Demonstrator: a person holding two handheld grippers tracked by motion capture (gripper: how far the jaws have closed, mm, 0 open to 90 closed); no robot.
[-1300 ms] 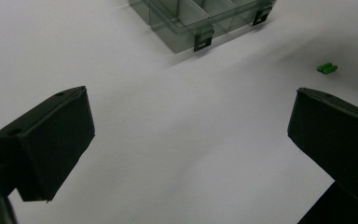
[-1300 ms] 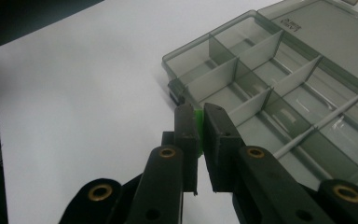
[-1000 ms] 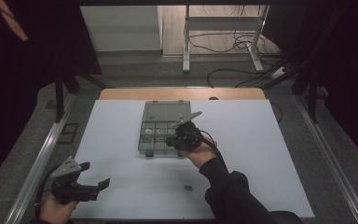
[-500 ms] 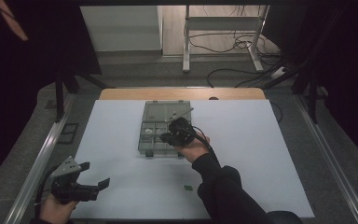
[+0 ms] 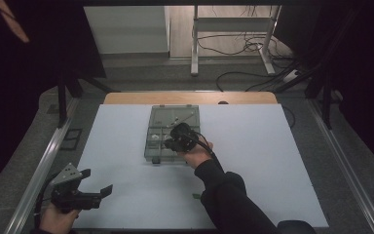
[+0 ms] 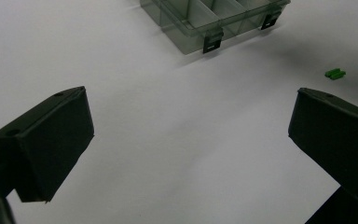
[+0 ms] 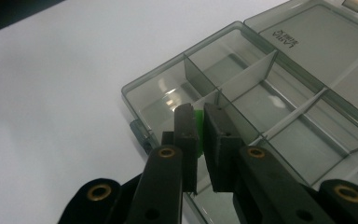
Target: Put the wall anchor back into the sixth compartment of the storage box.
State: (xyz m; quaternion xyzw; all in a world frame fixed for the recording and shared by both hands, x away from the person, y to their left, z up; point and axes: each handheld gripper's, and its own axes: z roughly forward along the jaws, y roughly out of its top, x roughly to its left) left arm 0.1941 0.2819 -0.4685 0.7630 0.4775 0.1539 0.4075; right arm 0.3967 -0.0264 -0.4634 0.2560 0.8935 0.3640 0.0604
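Observation:
A clear grey compartment box (image 5: 159,127) lies open in the middle of the white table, its lid folded back on the far side. My right gripper (image 5: 169,144) hovers over the box's near compartments, shut on a small green piece (image 7: 198,126) that shows between its jaws above a compartment near the box's (image 7: 242,88) corner. My left gripper (image 5: 97,185) rests open at the table's near left corner, nothing between its jaws (image 6: 191,140). A second small green piece (image 6: 334,73) lies on the table, in the high view (image 5: 196,196) just left of the right sleeve.
The box's front wall with two dark latches (image 6: 212,43) faces my left gripper. A metal rail (image 5: 39,170) runs along the table's left edge. A wooden strip (image 5: 190,97) borders the far edge. White table surface (image 5: 272,161) spreads right of the box.
My right gripper has moved left and slightly down over the box, from its right edge to above the near compartments. The left gripper has stayed put.

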